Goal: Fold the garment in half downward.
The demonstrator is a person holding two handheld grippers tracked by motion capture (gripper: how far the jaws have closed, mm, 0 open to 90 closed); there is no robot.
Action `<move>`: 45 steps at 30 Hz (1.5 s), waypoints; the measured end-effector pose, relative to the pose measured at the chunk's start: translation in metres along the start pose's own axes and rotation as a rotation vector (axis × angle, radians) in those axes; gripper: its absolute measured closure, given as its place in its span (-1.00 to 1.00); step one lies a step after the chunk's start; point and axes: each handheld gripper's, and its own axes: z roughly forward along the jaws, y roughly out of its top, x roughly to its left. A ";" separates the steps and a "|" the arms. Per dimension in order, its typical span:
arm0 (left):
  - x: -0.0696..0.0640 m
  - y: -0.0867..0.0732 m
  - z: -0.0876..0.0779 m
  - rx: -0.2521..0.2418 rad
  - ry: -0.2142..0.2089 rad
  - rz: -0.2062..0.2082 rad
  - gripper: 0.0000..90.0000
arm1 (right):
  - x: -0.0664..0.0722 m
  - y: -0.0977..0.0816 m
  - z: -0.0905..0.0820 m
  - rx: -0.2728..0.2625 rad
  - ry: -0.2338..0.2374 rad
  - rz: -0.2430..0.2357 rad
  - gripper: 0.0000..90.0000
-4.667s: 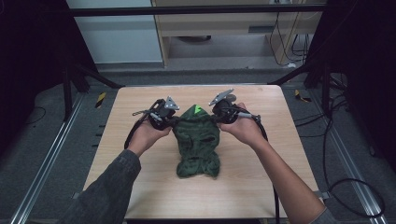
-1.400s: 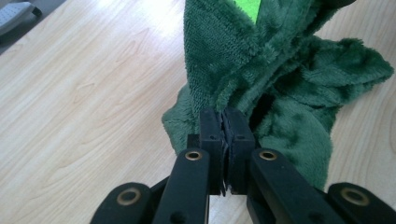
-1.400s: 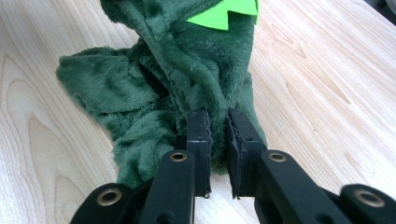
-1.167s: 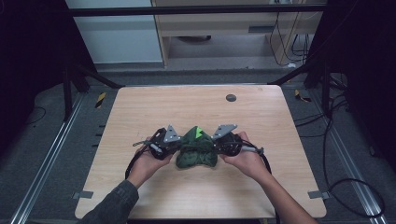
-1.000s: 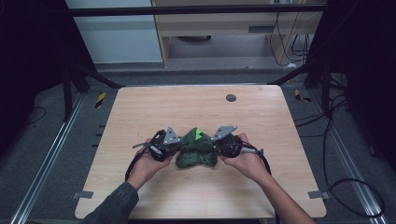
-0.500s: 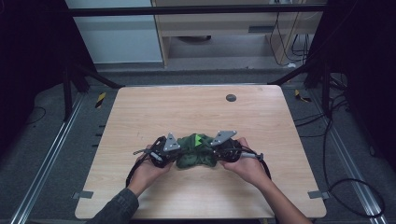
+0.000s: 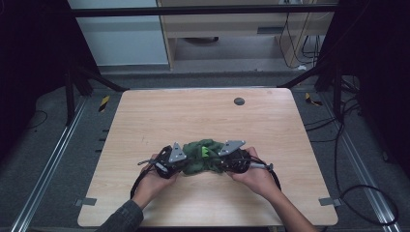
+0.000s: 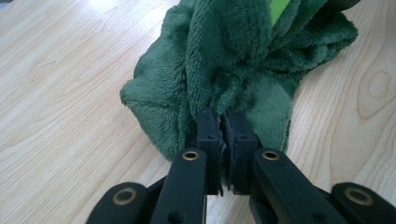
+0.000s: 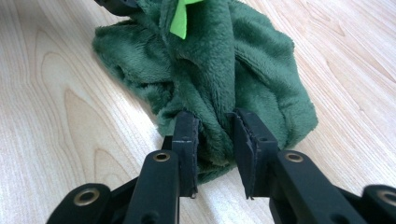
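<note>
Right gripper view, green fleece cloth (image 9: 233, 70), lime tag (image 9: 180, 21), no readable writing

Between the earliest picture and now, both hands drew back from the middle of the desk (image 7: 145, 121) toward its near edge, bringing the green fleece cloth (image 7: 203, 155) with them. The cloth, which had lain stretched out lengthwise away from the person, ended up bunched into a low, compact heap between the two grippers. The small dark disc (image 7: 239, 101) near the far edge, hidden at first behind the right hand-held gripper (image 9: 212, 128), came into sight. That gripper's jaws had just been opening, with a fold of the cloth between them and a gap at one pad. The bright green tag (image 7: 205, 151) sank from an upright peak to lie on the heap.
</note>
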 end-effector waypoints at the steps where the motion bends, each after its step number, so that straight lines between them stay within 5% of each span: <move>1: -0.001 -0.001 0.000 0.000 0.000 -0.001 0.91 | 0.000 0.000 0.000 0.000 -0.002 0.002 0.56; 45: -0.021 -0.015 -0.008 -0.021 -0.033 -0.001 0.87 | 0.022 -0.009 -0.006 0.005 0.020 -0.020 0.41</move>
